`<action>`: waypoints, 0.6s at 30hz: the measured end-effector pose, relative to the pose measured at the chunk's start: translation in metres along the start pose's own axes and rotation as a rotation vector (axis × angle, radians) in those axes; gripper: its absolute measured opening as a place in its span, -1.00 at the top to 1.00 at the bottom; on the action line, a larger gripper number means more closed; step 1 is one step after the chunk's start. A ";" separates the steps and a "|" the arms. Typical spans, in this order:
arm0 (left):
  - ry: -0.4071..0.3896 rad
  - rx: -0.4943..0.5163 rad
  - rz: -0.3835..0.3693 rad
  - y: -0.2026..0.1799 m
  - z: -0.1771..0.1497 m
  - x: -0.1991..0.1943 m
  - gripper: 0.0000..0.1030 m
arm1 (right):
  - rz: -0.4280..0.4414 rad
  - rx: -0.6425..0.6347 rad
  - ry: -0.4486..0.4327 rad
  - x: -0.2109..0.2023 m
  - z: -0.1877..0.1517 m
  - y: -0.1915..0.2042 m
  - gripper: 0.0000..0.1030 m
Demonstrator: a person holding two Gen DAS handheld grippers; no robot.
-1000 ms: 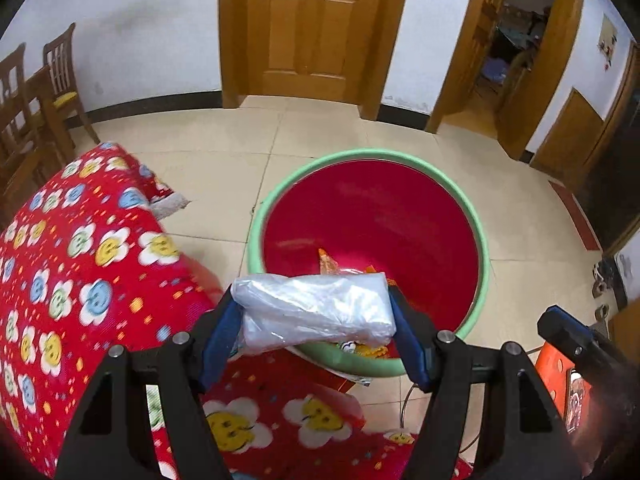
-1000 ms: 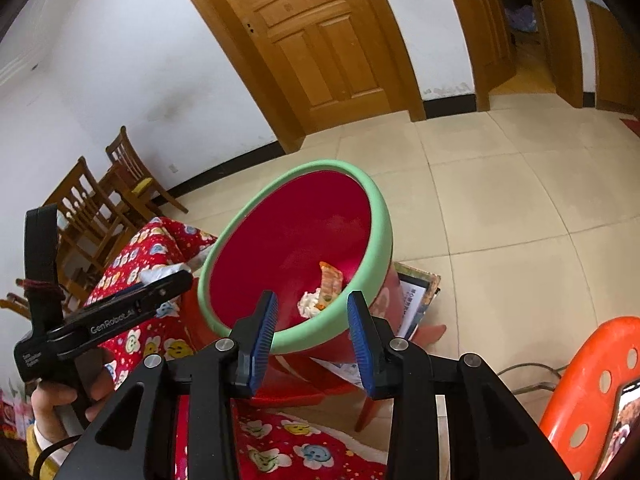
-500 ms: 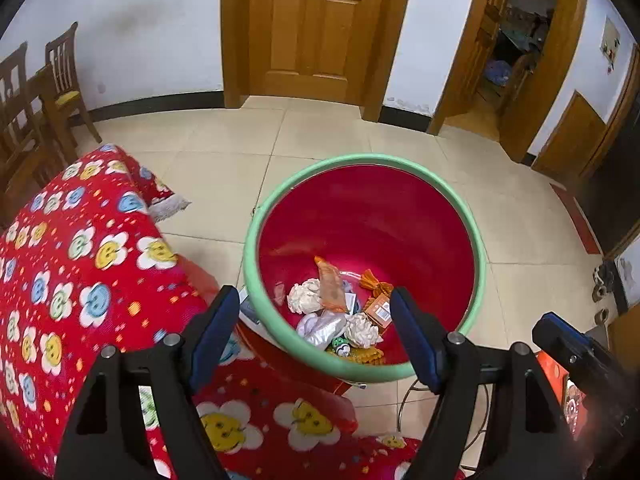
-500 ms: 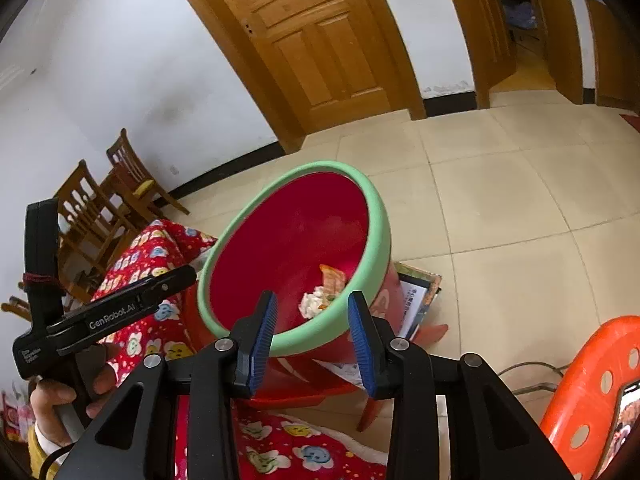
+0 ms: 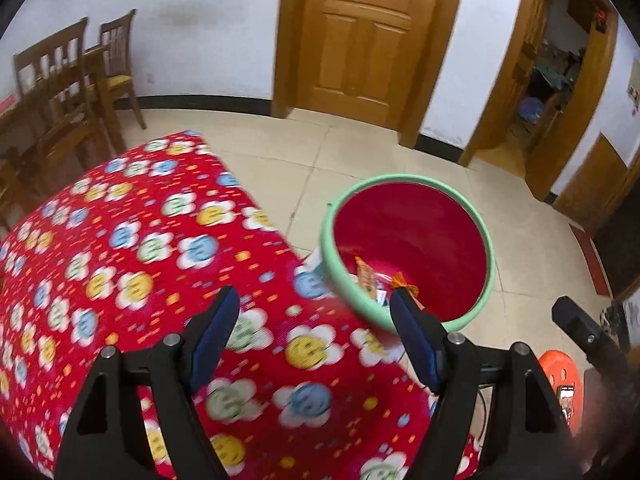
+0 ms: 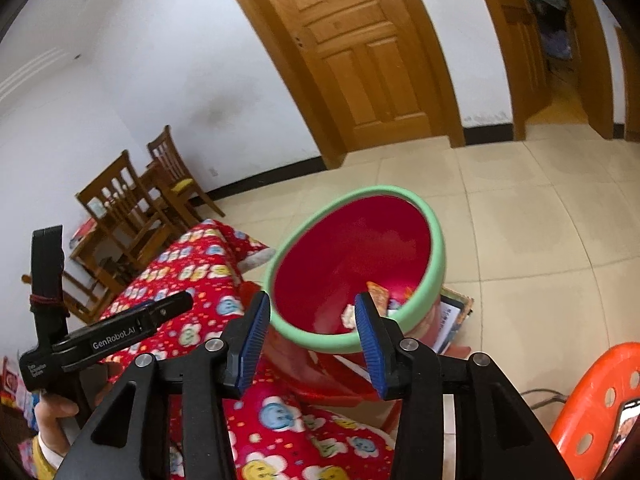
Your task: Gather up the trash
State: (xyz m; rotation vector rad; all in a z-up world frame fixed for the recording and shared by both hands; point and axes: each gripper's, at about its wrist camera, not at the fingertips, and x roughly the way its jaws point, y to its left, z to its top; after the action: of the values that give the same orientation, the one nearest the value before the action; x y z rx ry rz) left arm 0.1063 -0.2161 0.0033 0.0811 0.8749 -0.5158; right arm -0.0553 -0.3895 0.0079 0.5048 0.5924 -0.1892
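A red basin with a green rim (image 5: 404, 184) (image 6: 436, 256) stands beside the table and holds several pieces of trash (image 5: 366, 276), among them an orange wrapper (image 6: 378, 294). My left gripper (image 5: 314, 318) is open and empty above the red flowered tablecloth (image 5: 140, 240), to the left of the basin. My right gripper (image 6: 310, 318) is open and empty, just short of the basin's near rim. The left gripper's body (image 6: 108, 334) shows at the left of the right wrist view, held by a hand.
Wooden chairs (image 5: 68, 92) (image 6: 140, 196) stand at the far left by the wall. A closed wooden door (image 5: 360, 40) and an open doorway (image 5: 544, 80) are behind. An orange plastic stool (image 6: 592, 408) is at the lower right. A booklet (image 6: 452, 320) lies under the basin.
My left gripper opened and dropped the clear plastic bag into the basin, then swung left and back over the tablecloth. My right gripper lifted slightly and stayed open.
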 end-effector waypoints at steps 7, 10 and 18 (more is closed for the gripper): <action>-0.040 -0.072 0.066 0.030 -0.020 -0.044 -0.60 | 0.057 -0.071 -0.015 -0.015 -0.006 0.034 -0.06; -0.070 -0.096 0.097 0.040 -0.028 -0.064 -0.67 | 0.071 -0.094 -0.022 -0.020 -0.011 0.045 -0.17; -0.136 -0.141 0.156 0.056 -0.047 -0.112 -0.68 | 0.079 -0.164 -0.025 -0.035 -0.026 0.074 -0.45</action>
State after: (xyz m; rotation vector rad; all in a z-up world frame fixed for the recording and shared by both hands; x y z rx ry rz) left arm 0.0398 -0.1095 0.0486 -0.0140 0.7624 -0.3090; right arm -0.0731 -0.3112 0.0393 0.3662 0.5571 -0.0708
